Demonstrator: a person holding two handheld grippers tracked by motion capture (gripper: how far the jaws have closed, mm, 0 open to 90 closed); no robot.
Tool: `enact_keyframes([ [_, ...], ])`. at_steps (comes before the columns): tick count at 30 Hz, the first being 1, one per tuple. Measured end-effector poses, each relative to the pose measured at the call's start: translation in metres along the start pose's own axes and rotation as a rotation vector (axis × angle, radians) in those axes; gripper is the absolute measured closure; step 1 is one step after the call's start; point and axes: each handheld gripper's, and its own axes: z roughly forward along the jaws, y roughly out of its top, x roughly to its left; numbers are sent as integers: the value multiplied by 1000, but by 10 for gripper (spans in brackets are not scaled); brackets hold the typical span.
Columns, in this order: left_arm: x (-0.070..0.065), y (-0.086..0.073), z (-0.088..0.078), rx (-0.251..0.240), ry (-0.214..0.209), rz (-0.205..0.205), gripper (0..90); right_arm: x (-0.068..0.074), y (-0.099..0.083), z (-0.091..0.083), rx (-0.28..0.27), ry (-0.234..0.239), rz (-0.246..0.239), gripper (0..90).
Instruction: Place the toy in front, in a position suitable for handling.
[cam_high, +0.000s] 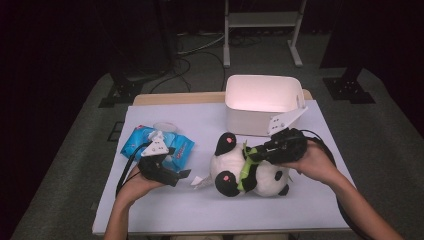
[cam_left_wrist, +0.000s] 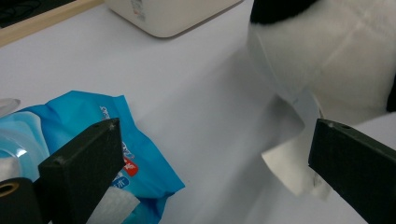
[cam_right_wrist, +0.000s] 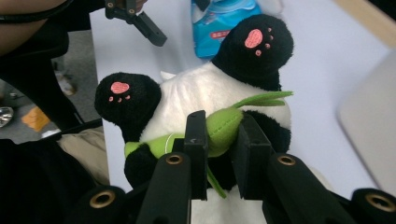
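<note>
A plush panda (cam_high: 225, 167) lies on its back in the middle of the table, its pink-padded black feet towards my left gripper. A green plush bamboo stalk (cam_right_wrist: 154, 143) lies across its belly. My right gripper (cam_high: 248, 155) comes in from the right and is shut on that stalk (cam_high: 244, 170), with the jaws (cam_right_wrist: 223, 128) pinching the green fabric. My left gripper (cam_high: 182, 175) stands open just left of the panda, with nothing between its fingers (cam_left_wrist: 84, 154). The panda's white tag (cam_left_wrist: 289, 163) lies on the table close to the gripper's right jaw.
A blue wet-wipes packet (cam_high: 137, 142) lies at the left, under my left hand, and its corner (cam_left_wrist: 93, 112) reaches beside the left jaw. A white bin (cam_high: 262, 102) stands at the back right, behind the panda. The table's front edge (cam_high: 225, 231) is near.
</note>
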Motion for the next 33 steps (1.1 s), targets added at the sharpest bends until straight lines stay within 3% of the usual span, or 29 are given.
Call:
enact_keyframes([
  [1, 0, 0, 0, 0, 0, -2, 27, 0, 1, 12, 10, 19, 0, 763],
  [2, 1, -1, 0, 2, 0, -3, 27, 0, 1, 12, 10, 19, 0, 763],
  [3, 2, -2, 1, 8, 1, -2, 27, -1, 1, 25, 30, 39, 3, 761],
  [4, 2, -2, 1, 8, 1, -2, 27, -1, 1, 25, 30, 39, 3, 761],
  [5, 2, -2, 1, 14, -1, -7, 27, -3, -3, 40, 56, 56, 12, 754],
  [9, 2, -3, 2, 15, -5, -5, 27, -8, -9, 50, 31, 96, 41, 726],
  [15, 1, -4, 5, 23, -9, -10, 27, -16, -23, 42, -7, 93, 73, 586],
  [18, 1, -4, 5, 24, -8, -9, 27, -18, -33, 32, -12, 65, 84, 537],
  [22, -1, -2, 5, 18, -6, -6, 27, -23, -53, 13, -45, 31, 116, 474],
  [23, -2, -2, 5, 22, -9, -1, 27, -26, -66, 4, -56, 16, 137, 448],
  [24, -2, -2, 5, 22, -9, -1, 27, -26, -66, 4, -56, 16, 137, 448],
  [29, -2, -2, 7, 25, -8, -3, 27, -33, -101, -14, -62, -25, 188, 400],
  [33, -3, -2, 10, 35, -13, -4, 27, -35, -115, -20, -80, -43, 217, 359],
])
